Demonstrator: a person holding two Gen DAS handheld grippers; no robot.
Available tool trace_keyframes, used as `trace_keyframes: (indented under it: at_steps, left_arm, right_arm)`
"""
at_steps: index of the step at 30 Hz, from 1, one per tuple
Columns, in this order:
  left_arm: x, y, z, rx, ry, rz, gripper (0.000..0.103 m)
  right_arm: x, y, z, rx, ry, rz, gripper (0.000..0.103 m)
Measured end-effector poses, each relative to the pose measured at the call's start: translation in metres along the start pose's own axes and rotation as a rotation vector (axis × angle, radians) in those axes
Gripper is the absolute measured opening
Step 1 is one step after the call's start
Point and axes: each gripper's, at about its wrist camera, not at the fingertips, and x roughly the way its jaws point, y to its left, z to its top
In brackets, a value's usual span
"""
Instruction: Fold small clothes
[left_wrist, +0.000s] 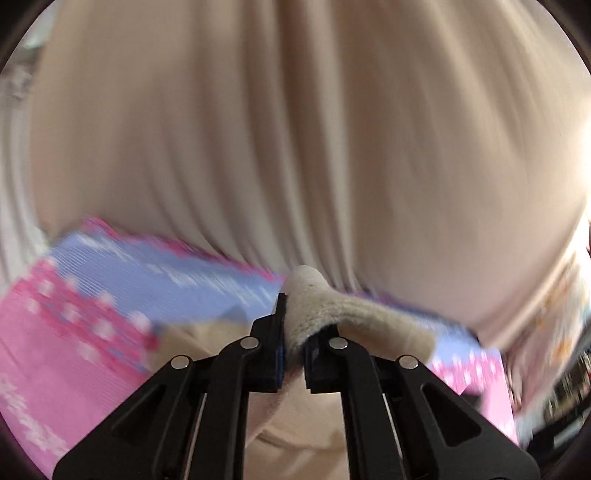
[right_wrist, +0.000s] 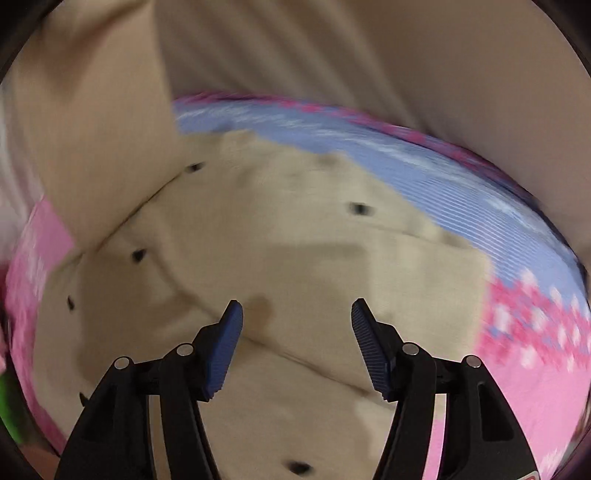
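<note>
- My left gripper (left_wrist: 293, 343) sits at the lower centre of its view, its fingers clamped on a fuzzy beige bunch of the garment (left_wrist: 325, 317). The bite looks thick and rounded, so I judge it could slide out if I pull hard.
- My right gripper (right_wrist: 297, 347) is at the bottom of its view with its fingers spread and nothing between them, hanging over the cream cloth. If I close here I may pinch two layers along the fold line (right_wrist: 306, 354) instead of one edge.
- The garment fills the middle of the right view, lying on the pink and blue mat (right_wrist: 443, 177); dark buttons (right_wrist: 360, 208) dot it. A button under a pad could make the grip skid.
- Farther off, at the top of both views, pale draped fabric (left_wrist: 295, 129) hangs close; I could snag it by mistake.
- Both views are smeared, so my aim is uncertain.
</note>
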Motion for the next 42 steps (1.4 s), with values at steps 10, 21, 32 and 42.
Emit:
trace_keyframes:
  at_steps: [10, 21, 32, 42]
  left_arm:
    - [-0.032, 0.042, 0.037, -0.064, -0.082, 0.074, 0.006]
    - [-0.016, 0.013, 0.026, -0.034, -0.036, -0.004, 0.007]
    - [0.080, -0.136, -0.060, 0.153, 0.213, -0.253, 0.034]
    - [0.105, -0.102, -0.206, 0.203, 0.538, -0.047, 0.068]
  right_arm:
    - [0.093, 0.089, 0.057, -0.134, 0.079, 0.098, 0.014]
    - [0.093, 0.086, 0.065, -0.012, 0.074, 0.256, 0.028]
    - [-0.027, -0.110, -0.046, 0.393, -0.032, 0.052, 0.050]
    - [-0.035, -0.160, -0.077, 0.565, -0.046, 0.094, 0.051]
